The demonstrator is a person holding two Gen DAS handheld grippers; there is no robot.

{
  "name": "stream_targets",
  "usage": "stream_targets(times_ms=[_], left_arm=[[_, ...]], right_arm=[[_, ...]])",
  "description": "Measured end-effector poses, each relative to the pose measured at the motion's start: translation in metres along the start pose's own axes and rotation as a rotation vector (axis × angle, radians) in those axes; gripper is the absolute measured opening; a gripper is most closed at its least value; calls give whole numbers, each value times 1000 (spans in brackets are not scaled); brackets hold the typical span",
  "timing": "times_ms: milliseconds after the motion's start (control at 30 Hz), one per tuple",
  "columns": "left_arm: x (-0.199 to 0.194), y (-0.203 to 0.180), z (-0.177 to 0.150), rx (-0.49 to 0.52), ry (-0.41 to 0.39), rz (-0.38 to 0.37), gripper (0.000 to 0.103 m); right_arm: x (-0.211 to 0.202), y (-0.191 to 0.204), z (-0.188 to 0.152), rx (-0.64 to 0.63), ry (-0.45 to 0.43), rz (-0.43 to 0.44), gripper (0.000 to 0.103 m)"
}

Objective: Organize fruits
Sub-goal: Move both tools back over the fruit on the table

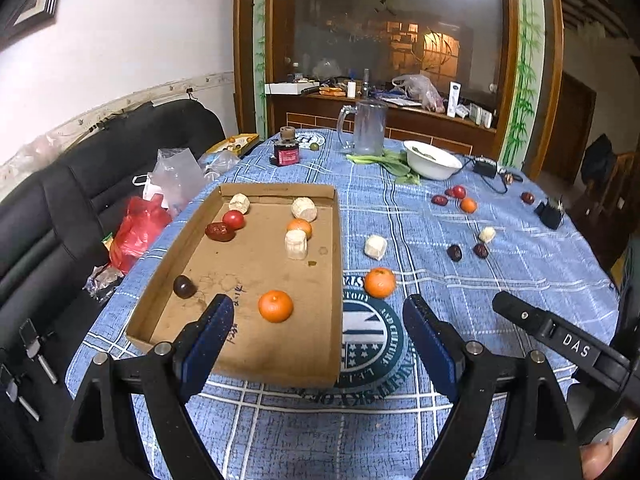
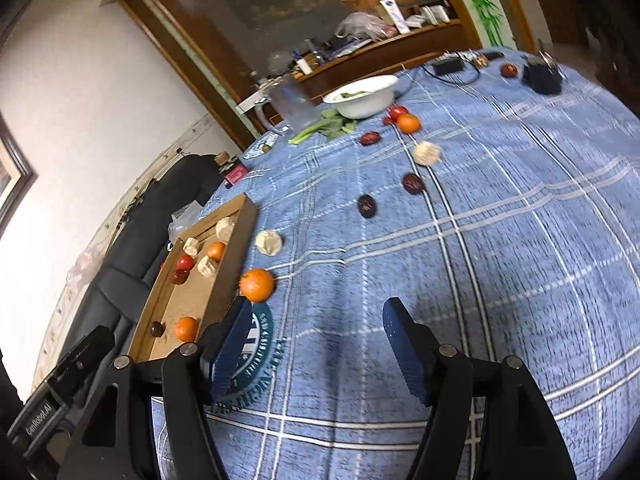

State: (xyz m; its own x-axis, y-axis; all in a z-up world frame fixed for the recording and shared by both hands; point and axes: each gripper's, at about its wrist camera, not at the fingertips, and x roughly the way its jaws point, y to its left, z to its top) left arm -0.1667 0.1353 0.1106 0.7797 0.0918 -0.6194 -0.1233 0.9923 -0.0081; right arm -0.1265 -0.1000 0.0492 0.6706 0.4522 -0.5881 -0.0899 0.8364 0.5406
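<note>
A cardboard tray [image 1: 180, 252] lies on the blue checked tablecloth and holds several fruits: a tangerine [image 1: 275, 306], a dark date [image 1: 184, 286], a cherry tomato [image 1: 233, 219] and pale chunks [image 1: 296, 244]. On the cloth beside the tray lie a tangerine [image 1: 379, 282] and a pale chunk [image 1: 375, 247]. More dates [image 2: 367, 205], a tangerine [image 2: 408, 123] and a tomato [image 2: 398, 112] lie farther off. My left gripper [image 1: 320, 332] is open and empty over the tray's near right corner. My right gripper [image 2: 316, 344] is open and empty, low over the cloth, just right of the tray [image 2: 236, 248] and near the loose tangerine [image 2: 257, 285].
A white bowl [image 1: 432, 159] with greens, a glass mug [image 1: 368, 127] and a small jar [image 1: 286, 152] stand at the table's far side. A black charger [image 1: 550, 212] and cables lie at the far right. A black sofa [image 1: 60, 208] with plastic bags runs along the left.
</note>
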Motion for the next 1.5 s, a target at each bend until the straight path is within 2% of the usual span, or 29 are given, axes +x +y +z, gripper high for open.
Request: stream_targets(times_ms=[300,633,1267,1433,1500], left_arm=[[-4,-22,-19,70,-8,22,86],[6,-30,-34,97,20,5,86],[12,-14,-46,53,57,-57,86],[-7,2,-43,19,26,-75,86],[-14,8,-40,8,10,-71,86]], right_arm=[[-6,-21,-18,21,-22,-40,72],[-15,-23,-21,28,-57,-27,76],[-10,-12,-25,-40,-49,-67,77],[-26,-12,-28,-47,-117,-54,77],[-37,-13,-30,-64,-148,-88,77]])
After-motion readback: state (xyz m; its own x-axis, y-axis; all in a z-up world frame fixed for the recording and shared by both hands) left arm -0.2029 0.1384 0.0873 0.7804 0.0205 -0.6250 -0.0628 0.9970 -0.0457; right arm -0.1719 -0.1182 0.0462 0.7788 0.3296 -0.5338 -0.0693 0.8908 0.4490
